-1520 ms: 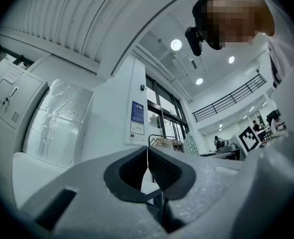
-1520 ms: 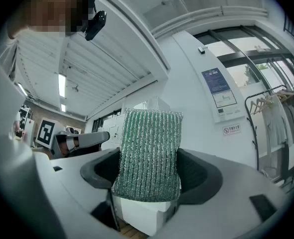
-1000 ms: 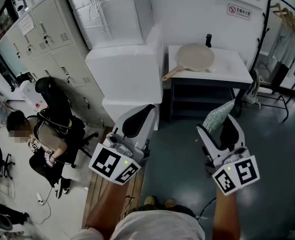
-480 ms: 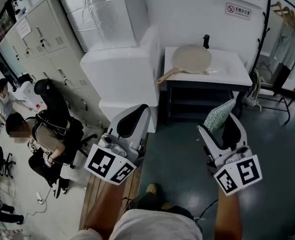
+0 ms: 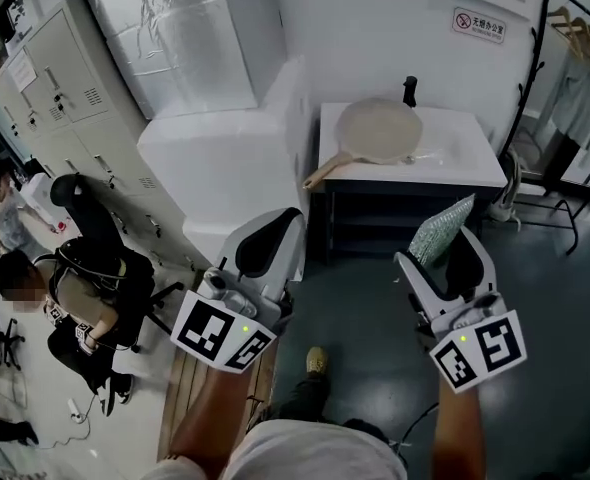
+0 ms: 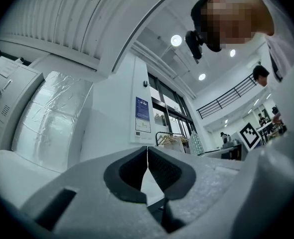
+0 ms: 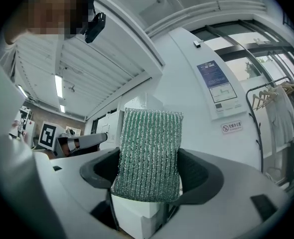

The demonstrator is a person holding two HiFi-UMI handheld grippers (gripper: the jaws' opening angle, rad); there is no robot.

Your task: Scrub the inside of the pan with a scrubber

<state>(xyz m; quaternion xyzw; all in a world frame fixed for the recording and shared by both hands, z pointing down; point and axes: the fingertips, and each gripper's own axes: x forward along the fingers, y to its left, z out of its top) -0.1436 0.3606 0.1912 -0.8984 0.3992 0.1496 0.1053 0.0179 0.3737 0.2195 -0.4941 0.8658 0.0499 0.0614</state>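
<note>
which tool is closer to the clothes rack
Right. The right tool, holding the scrubber, is below and left of the clothes rack; the left tool is farther left.

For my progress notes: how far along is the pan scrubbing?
Done: the scrubber is picked up, clamped in the right gripper. In hand: carrying it; the left gripper is shut and empty. Left: reaching the pan on the far table and scrubbing inside it.
</note>
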